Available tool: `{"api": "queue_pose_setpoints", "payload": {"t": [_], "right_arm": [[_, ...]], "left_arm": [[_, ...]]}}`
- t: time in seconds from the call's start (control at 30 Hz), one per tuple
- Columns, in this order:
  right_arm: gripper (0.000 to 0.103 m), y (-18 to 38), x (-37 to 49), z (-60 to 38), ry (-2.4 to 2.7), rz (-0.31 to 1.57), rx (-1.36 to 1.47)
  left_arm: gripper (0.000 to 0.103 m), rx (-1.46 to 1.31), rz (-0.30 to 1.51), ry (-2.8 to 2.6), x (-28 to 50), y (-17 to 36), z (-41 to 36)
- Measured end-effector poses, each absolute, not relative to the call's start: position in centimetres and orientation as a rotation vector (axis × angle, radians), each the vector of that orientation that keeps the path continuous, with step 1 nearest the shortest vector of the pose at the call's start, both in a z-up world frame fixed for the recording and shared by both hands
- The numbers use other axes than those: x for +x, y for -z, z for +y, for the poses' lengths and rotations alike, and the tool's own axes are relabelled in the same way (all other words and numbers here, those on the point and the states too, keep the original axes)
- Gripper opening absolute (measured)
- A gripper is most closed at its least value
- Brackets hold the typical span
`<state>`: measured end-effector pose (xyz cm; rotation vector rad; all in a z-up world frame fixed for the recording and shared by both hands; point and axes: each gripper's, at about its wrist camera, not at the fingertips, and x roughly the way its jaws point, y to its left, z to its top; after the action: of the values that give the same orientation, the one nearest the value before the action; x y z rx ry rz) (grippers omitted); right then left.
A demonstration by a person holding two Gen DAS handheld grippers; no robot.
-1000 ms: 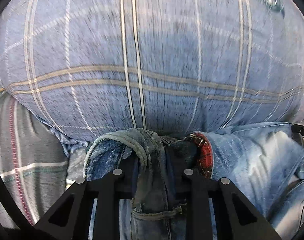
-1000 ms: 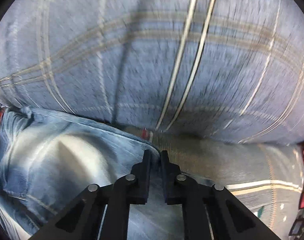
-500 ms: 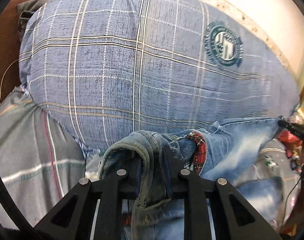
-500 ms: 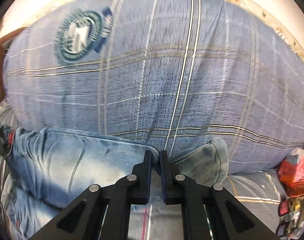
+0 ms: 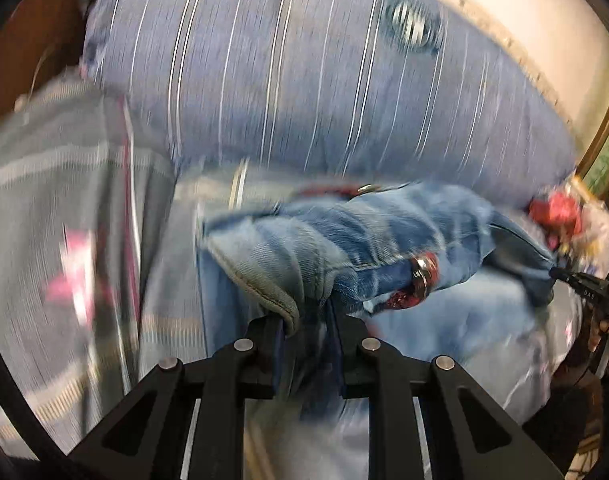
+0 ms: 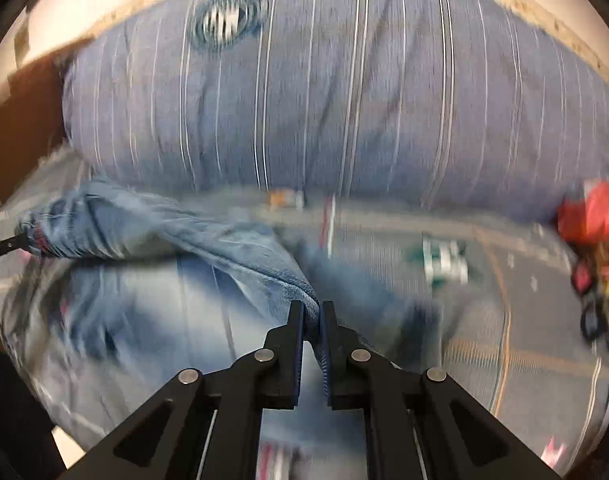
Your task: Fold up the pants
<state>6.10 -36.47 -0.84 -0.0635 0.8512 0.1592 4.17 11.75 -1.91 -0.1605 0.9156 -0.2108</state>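
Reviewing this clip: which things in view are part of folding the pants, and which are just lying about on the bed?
Part of the job:
- jeans
- left tool, clamped on bunched denim
- right tool, pinching a denim edge

Lying about:
- blue plaid pillow
- grey striped bedsheet
- red packet and clutter at the right edge

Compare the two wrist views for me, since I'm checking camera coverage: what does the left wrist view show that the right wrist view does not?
Only the left wrist view shows the red plaid lining at the waistband and a metal button. Only the right wrist view shows the green-and-white emblem on the grey bedsheet. Both share the faded blue denim jeans, the large blue plaid pillow with its round crest, and the red clutter. The left tool clamps bunched denim; the right tool pinches a denim edge.
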Motion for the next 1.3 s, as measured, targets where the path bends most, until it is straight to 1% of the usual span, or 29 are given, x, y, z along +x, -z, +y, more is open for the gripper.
{"api": "queue_pose_setpoints", "payload": {"t": [0.1, 0.13, 0.17, 0.2, 0.23, 0.3, 0.33, 0.37, 0.4, 0.47, 0.5, 0.53, 0.57, 0.7, 0.73, 0.77, 0.8, 0.87, 0.9, 0.93, 0.97, 1.0, 1.03, 1.13, 1.17, 1.2, 1.27, 1.3], "right_arm": [[0.008, 4.7, 5.0, -36.3, -0.154, 0.968, -0.074], [0.008, 6.0, 4.9, -36.1, -0.154, 1.007, -0.084], [0.008, 7.3, 4.7, -36.0, -0.141, 1.038, -0.091], [0.009, 7.9, 4.7, -35.8, -0.132, 1.051, -0.097], [0.009, 8.4, 4.5, -35.6, -0.124, 1.067, -0.107], [0.010, 8.6, 4.2, -35.1, -0.108, 1.104, -0.126], [0.010, 8.3, 3.6, -34.8, -0.108, 1.107, -0.130], [0.010, 7.6, 3.2, -34.3, -0.112, 1.095, -0.151], [0.013, 7.2, 2.8, -33.9, -0.119, 1.085, -0.166], [0.026, 5.8, 2.4, -32.3, -0.144, 1.053, -0.196], [0.048, 5.3, 2.3, -31.1, -0.165, 1.032, -0.203], [0.082, 4.6, 2.3, -30.0, -0.192, 1.007, -0.205], [0.090, 4.0, 2.4, -28.8, -0.225, 0.978, -0.206], [0.091, 2.9, 3.7, -23.1, -0.377, 0.906, -0.215], [0.091, 3.0, 4.3, -22.0, -0.413, 0.894, -0.215], [0.091, 3.2, 4.9, -20.8, -0.444, 0.889, -0.218], [0.091, 3.6, 5.4, -19.3, -0.462, 0.896, -0.228], [0.086, 4.5, 6.2, -17.1, -0.480, 0.906, -0.264], [0.068, 5.2, 6.7, -15.9, -0.485, 0.908, -0.292], [0.031, 5.8, 7.4, -15.1, -0.483, 0.918, -0.316], [0.015, 6.4, 7.9, -14.5, -0.468, 0.936, -0.340], [0.011, 6.7, 8.3, -14.1, -0.447, 0.941, -0.352], [0.008, 6.5, 8.3, -13.9, -0.443, 0.927, -0.347], [0.007, 4.7, 7.1, -14.5, -0.447, 0.845, -0.290], [0.007, 4.1, 6.4, -14.6, -0.453, 0.818, -0.277], [0.007, 3.6, 5.5, -14.8, -0.470, 0.793, -0.273], [0.007, 3.8, 4.1, -14.9, -0.493, 0.787, -0.287], [0.007, 4.7, 3.4, -14.8, -0.502, 0.800, -0.308]], "left_arm": [[0.022, -0.120, 1.021, 0.184, 3.1, 5.9, 11.2], [0.025, -0.104, 1.036, 0.167, 2.8, 6.5, 11.1], [0.029, -0.104, 1.037, 0.168, 2.4, 6.7, 11.0], [0.029, -0.107, 1.034, 0.170, 2.1, 6.5, 11.1], [0.032, -0.110, 1.022, 0.172, 1.8, 5.9, 11.3], [0.042, -0.118, 0.995, 0.189, 1.1, 4.8, 11.8], [0.055, -0.127, 0.979, 0.203, 0.8, 4.2, 12.2], [0.065, -0.138, 0.958, 0.207, 0.3, 3.4, 12.7], [0.066, -0.148, 0.941, 0.207, 0.0, 2.9, 13.1], [0.067, -0.203, 0.917, 0.212, -0.1, 2.1, 14.3], [0.067, -0.230, 0.917, 0.214, 0.1, 1.9, 14.6], [0.067, -0.275, 0.925, 0.216, 0.5, 2.0, 15.0], [0.068, -0.308, 0.939, 0.224, 1.0, 2.3, 15.1], [0.067, -0.401, 0.994, 0.203, 2.9, 4.5, 15.2], [0.066, -0.437, 1.002, 0.208, 3.4, 5.0, 15.2], [0.050, -0.465, 1.011, 0.212, 3.8, 5.3, 15.1], [0.037, -0.478, 1.018, 0.216, 4.1, 5.6, 14.9], [0.028, -0.466, 1.026, 0.211, 4.6, 5.8, 14.2], [0.028, -0.445, 1.014, 0.211, 4.7, 5.3, 14.0], [0.027, -0.409, 0.993, 0.217, 4.8, 4.4, 13.8], [0.027, -0.388, 0.973, 0.224, 4.9, 3.4, 13.7], [0.027, -0.366, 0.945, 0.232, 4.8, 2.3, 13.7], [0.027, -0.346, 0.915, 0.236, 4.6, 1.1, 13.8], [0.027, -0.319, 0.843, 0.276, 3.5, -1.9, 14.7], [0.027, -0.310, 0.844, 0.285, 3.0, -2.1, 14.9], [0.027, -0.292, 0.858, 0.295, 2.6, -1.9, 14.7], [0.027, -0.242, 0.956, 0.290, 1.5, 0.2, 14.2], [0.027, -0.217, 1.031, 0.278, 0.9, 2.2, 13.9]]}}
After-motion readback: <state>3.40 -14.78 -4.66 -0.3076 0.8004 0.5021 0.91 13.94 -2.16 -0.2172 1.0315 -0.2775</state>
